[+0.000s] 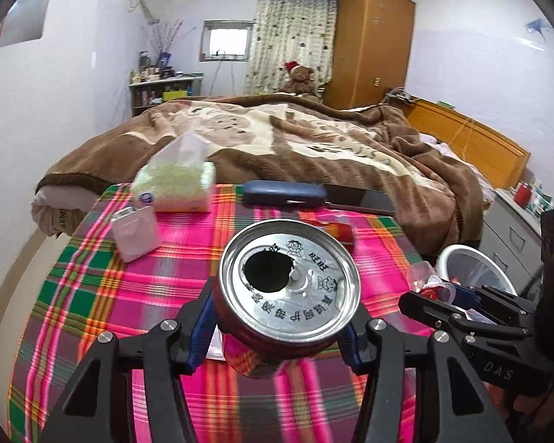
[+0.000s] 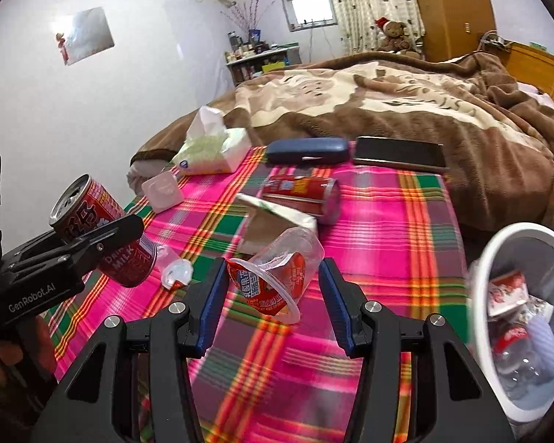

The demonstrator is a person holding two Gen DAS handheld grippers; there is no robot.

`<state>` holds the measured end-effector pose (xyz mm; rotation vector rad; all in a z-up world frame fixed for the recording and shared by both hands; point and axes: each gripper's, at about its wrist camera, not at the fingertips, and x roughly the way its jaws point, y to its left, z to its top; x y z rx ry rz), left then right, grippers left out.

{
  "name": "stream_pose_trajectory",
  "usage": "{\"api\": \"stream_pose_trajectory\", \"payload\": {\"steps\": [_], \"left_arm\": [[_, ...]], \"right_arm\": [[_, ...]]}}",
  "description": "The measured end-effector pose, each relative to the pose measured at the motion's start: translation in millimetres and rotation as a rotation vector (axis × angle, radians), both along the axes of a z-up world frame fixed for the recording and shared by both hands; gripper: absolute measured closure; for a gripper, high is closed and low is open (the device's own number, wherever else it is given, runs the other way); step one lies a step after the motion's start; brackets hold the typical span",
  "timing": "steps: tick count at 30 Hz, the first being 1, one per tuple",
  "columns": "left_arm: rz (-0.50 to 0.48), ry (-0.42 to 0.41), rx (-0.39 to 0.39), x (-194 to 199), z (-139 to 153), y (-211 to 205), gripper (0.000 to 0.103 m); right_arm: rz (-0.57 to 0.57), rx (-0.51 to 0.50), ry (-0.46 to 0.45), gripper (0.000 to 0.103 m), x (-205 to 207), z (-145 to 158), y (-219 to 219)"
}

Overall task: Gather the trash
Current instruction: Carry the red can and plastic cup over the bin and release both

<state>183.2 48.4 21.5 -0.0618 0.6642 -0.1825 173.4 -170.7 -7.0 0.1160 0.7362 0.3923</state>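
Cans: two, one (image 1: 288, 295) in left tongs (image 1: 277, 326), one (image 2: 301, 193) on cloth (image 2: 387, 258).

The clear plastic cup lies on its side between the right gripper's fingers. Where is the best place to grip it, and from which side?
Probably grip the clear plastic cup across its middle wall, coming from the near side along the table. It lies tilted with its rim toward the camera, already between the open fingers of the right gripper; the peeled red lid looks too floppy to hold.

Home bedroom: before me at twelve o'clock lay a bed (image 1: 314, 140) under brown blanket; teddy bear (image 1: 301, 77), wooden wardrobe (image 1: 373, 37) at one o'clock; curtained window (image 1: 227, 40).
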Motion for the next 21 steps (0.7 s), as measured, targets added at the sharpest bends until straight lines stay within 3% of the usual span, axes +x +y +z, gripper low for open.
{"api": "stream_pose_trajectory", "payload": {"steps": [21], "left_arm": [[-0.252,0.005,-0.005,-11,5,-155,0.047]], "right_arm": [[-0.228,-0.001,-0.032,0.051,-25,11,-127]]}}
